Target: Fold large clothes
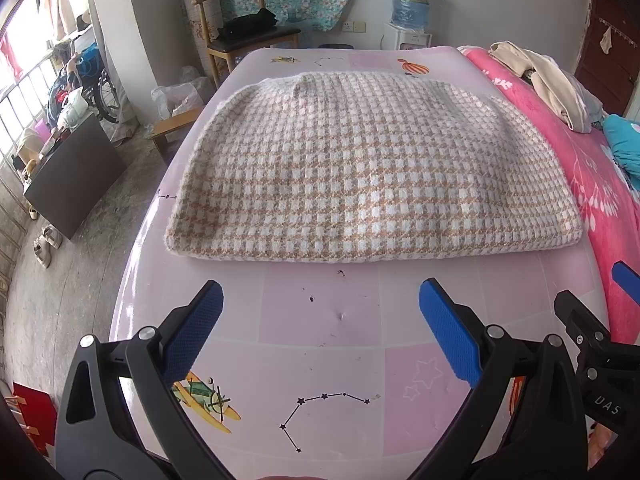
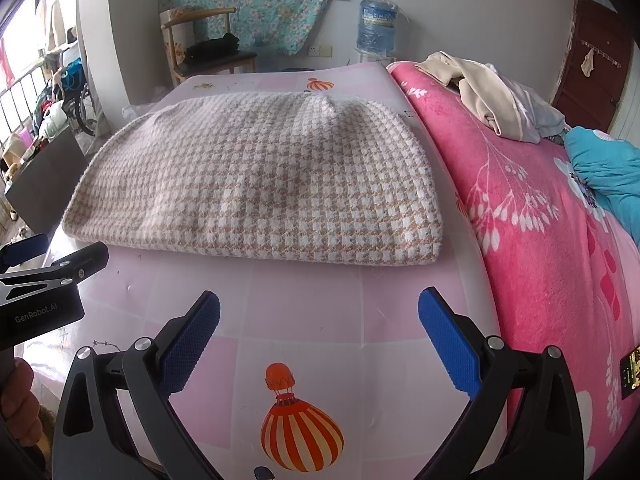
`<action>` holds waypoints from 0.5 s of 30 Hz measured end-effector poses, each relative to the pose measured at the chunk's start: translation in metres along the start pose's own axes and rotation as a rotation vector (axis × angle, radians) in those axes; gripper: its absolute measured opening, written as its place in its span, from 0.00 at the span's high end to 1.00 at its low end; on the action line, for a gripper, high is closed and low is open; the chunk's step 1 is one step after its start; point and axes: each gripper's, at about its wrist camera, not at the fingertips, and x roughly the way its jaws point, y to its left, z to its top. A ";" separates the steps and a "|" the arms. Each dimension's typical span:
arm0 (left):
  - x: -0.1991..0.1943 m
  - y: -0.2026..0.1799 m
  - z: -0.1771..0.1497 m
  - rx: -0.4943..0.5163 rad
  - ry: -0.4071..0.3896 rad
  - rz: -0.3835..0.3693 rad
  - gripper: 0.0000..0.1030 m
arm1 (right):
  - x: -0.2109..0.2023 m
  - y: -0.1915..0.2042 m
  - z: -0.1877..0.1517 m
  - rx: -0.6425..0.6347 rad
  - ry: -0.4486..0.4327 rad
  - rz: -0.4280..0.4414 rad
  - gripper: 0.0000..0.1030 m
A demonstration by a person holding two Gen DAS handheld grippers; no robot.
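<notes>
A beige-and-white houndstooth garment point(image 1: 360, 172) lies folded flat into a thick rectangle on the pink patterned mat point(image 1: 320, 312); it also shows in the right wrist view point(image 2: 264, 184). My left gripper point(image 1: 320, 308) is open and empty, hovering over the mat a little in front of the garment's near folded edge. My right gripper point(image 2: 319, 320) is open and empty, also in front of that edge, toward its right corner. The right gripper's finger shows at the right edge of the left wrist view point(image 1: 624, 280); the left gripper shows at the left edge of the right wrist view point(image 2: 36, 264).
A pink floral blanket point(image 2: 532, 216) covers the bed to the right, with a cream clothes pile point(image 2: 484, 92) and a teal cloth point(image 2: 608, 172) on it. A wooden chair point(image 1: 240, 28), a water dispenser point(image 1: 410, 4) and a dark cabinet point(image 1: 76, 176) stand beyond and left of the mat.
</notes>
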 end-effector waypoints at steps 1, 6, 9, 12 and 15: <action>0.000 0.001 0.000 -0.001 0.000 -0.001 0.08 | 0.000 0.000 0.000 -0.002 -0.001 0.000 0.06; 0.000 0.001 0.000 0.000 0.000 -0.001 0.08 | 0.001 0.000 0.002 -0.014 -0.003 0.001 0.06; 0.000 0.001 0.001 -0.001 0.000 -0.001 0.08 | 0.002 0.000 0.003 -0.019 -0.001 0.003 0.06; 0.000 0.000 0.000 -0.003 0.000 -0.001 0.08 | 0.001 0.001 0.003 -0.023 -0.001 0.003 0.06; 0.000 0.001 0.000 -0.002 -0.001 -0.001 0.08 | 0.001 0.000 0.003 -0.023 -0.002 0.002 0.06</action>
